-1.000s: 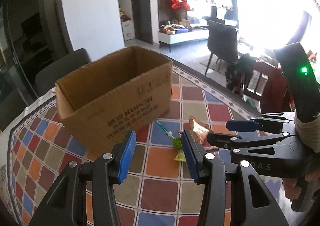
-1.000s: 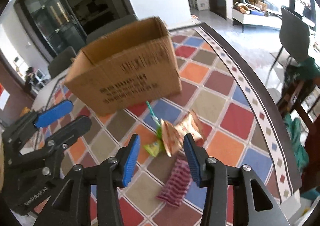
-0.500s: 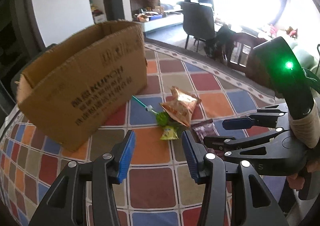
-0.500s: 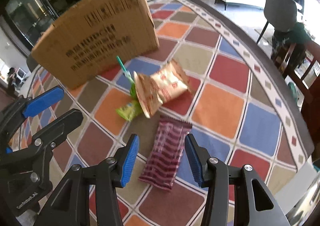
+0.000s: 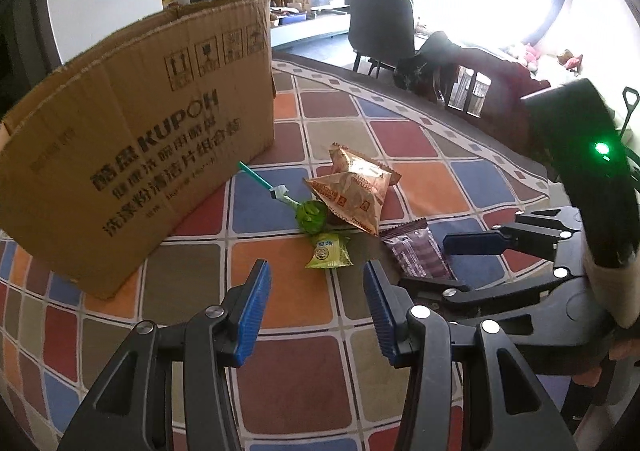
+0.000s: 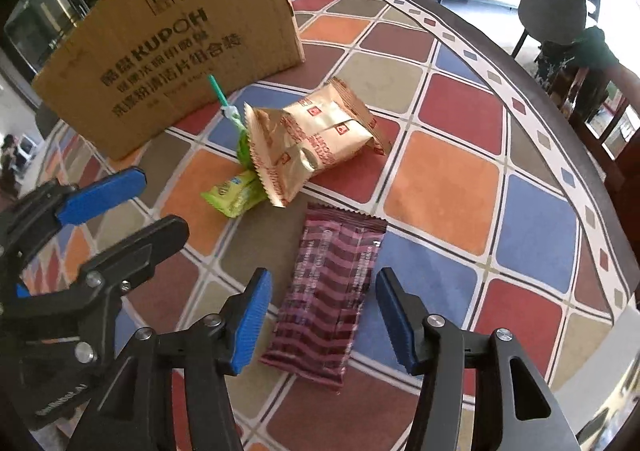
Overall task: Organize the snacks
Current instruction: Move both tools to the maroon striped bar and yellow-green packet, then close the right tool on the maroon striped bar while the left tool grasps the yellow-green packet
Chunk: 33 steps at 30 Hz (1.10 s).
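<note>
A cardboard box (image 5: 132, 155) (image 6: 180, 39) stands on the checkered table. In front of it lie a gold snack bag (image 5: 352, 187) (image 6: 312, 139), a green lollipop with a teal stick (image 5: 280, 197) (image 6: 236, 123), a small green packet (image 5: 329, 251) (image 6: 236, 193) and a maroon striped packet (image 5: 416, 255) (image 6: 332, 291). My left gripper (image 5: 316, 309) is open and empty, just short of the green packet. My right gripper (image 6: 324, 315) is open, its fingers on either side of the maroon packet's near end, low over it.
The round table's edge (image 6: 560, 99) curves along the right. Dark chairs (image 5: 380, 27) stand beyond it. Each gripper shows in the other's view, the right one (image 5: 520, 251) to the right of the snacks, the left one (image 6: 80, 231) to their left.
Both grippers have moved forward and down toward the snacks. The right one now straddles the maroon packet; the left one has closed in on the green packet. Both stay open.
</note>
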{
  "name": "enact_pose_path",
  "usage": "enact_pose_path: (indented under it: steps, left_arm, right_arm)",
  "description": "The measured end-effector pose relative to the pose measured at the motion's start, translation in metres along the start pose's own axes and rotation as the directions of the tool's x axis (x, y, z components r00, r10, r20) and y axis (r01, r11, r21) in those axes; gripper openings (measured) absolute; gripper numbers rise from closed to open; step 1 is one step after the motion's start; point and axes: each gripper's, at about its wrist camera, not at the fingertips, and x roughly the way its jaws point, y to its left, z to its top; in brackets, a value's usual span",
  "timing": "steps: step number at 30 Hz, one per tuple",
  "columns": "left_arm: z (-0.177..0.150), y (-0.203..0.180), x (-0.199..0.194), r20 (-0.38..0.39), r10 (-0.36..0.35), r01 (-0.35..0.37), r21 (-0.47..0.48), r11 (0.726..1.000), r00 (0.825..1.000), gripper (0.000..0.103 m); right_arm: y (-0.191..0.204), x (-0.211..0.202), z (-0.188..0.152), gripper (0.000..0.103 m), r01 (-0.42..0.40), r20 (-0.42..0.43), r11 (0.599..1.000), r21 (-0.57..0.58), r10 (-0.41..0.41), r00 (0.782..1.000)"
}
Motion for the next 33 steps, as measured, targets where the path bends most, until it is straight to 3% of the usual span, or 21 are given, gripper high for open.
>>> enact_pose_path:
  steps: [7, 11, 21, 26, 33]
  left_arm:
    - [0.004, 0.000, 0.018, -0.028, -0.029, 0.029, -0.007, 1.000, 0.999, 0.047]
    - [0.007, -0.002, 0.025, -0.038, -0.038, 0.038, -0.015, 0.999, 0.999, 0.047]
    - [0.011, 0.000, 0.051, -0.090, -0.019, 0.012, -0.075, 0.997, 0.996, 0.045]
    - [0.010, -0.002, 0.057, -0.096, -0.021, 0.012, -0.100, 0.995, 0.995, 0.032]
    - [0.009, -0.003, 0.052, -0.102, -0.021, 0.008, -0.129, 0.992, 0.995, 0.031]
  right_arm:
    - [0.000, 0.001, 0.000, 0.055, 0.062, 0.045, 0.997, -0.038, -0.061, 0.997]
    - [-0.002, 0.002, 0.001, 0.049, 0.090, 0.064, 0.994, -0.061, -0.086, 0.994]
    - [-0.017, 0.000, 0.005, 0.043, 0.065, 0.074, 0.998, -0.025, -0.063, 0.995]
    - [-0.018, 0.001, 0.006, 0.042, 0.044, 0.077, 0.999, -0.026, -0.042, 0.996]
    - [-0.020, -0.002, 0.005, 0.041, 0.005, 0.072, 1.000, -0.018, -0.004, 0.997]
